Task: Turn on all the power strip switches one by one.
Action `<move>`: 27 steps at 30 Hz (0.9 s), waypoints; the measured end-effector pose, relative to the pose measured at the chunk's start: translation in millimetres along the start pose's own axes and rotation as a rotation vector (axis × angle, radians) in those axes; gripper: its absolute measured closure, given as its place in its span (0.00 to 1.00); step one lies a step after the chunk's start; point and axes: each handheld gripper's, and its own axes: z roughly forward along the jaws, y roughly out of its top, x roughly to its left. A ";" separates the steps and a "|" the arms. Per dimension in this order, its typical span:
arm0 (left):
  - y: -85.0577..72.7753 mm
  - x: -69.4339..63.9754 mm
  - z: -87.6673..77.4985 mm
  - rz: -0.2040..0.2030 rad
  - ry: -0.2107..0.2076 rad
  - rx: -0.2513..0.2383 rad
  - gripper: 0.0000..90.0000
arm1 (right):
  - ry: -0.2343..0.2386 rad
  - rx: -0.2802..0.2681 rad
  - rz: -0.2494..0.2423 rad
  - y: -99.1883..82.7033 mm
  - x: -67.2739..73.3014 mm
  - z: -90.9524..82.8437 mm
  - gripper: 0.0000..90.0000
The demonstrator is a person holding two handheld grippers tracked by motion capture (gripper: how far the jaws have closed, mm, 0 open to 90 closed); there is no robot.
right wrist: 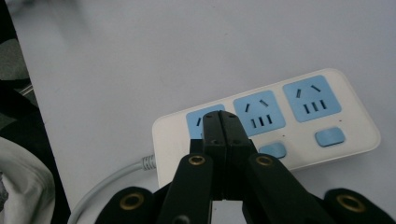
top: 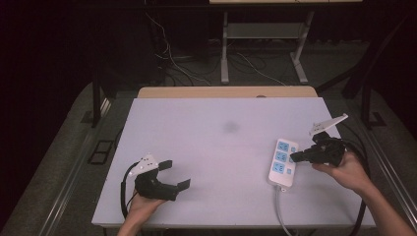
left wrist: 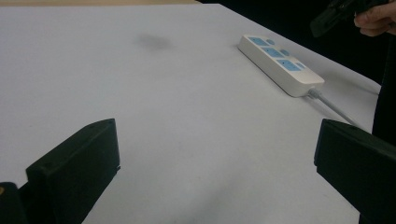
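Note:
A white power strip (top: 282, 162) with blue sockets and blue switches lies on the right part of the white table (top: 216, 147), its grey cable (top: 282, 211) running off the near edge. My right gripper (top: 294, 157) hovers just right of the strip, its tips over the strip's right edge, jaws shut with nothing between them. In the right gripper view its closed tips (right wrist: 220, 116) sit above the socket nearest the cable on the power strip (right wrist: 299, 116). My left gripper (top: 176, 174) rests near the table's front left, open and empty. The left gripper view shows the power strip (left wrist: 280, 63) far off.
A faint grey smudge (top: 230, 127) marks the table's middle. A wooden edge (top: 226, 92) borders the far side. Beyond it stand a metal frame's legs (top: 224, 54) and loose cables on the floor. Each gripper trails a black cable (top: 124, 189).

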 end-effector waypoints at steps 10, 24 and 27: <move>0.1 -0.3 0.4 0.001 0.000 0.003 0.00 | -0.016 -0.002 0.020 2.5 -13.4 -4.0 1.00; -0.1 -0.2 0.5 0.001 0.001 0.004 0.00 | -0.018 0.008 0.030 2.3 -27.7 4.5 1.00; -0.2 0.0 0.3 0.001 0.002 0.003 0.00 | -0.018 0.014 0.033 2.5 -30.1 7.4 1.00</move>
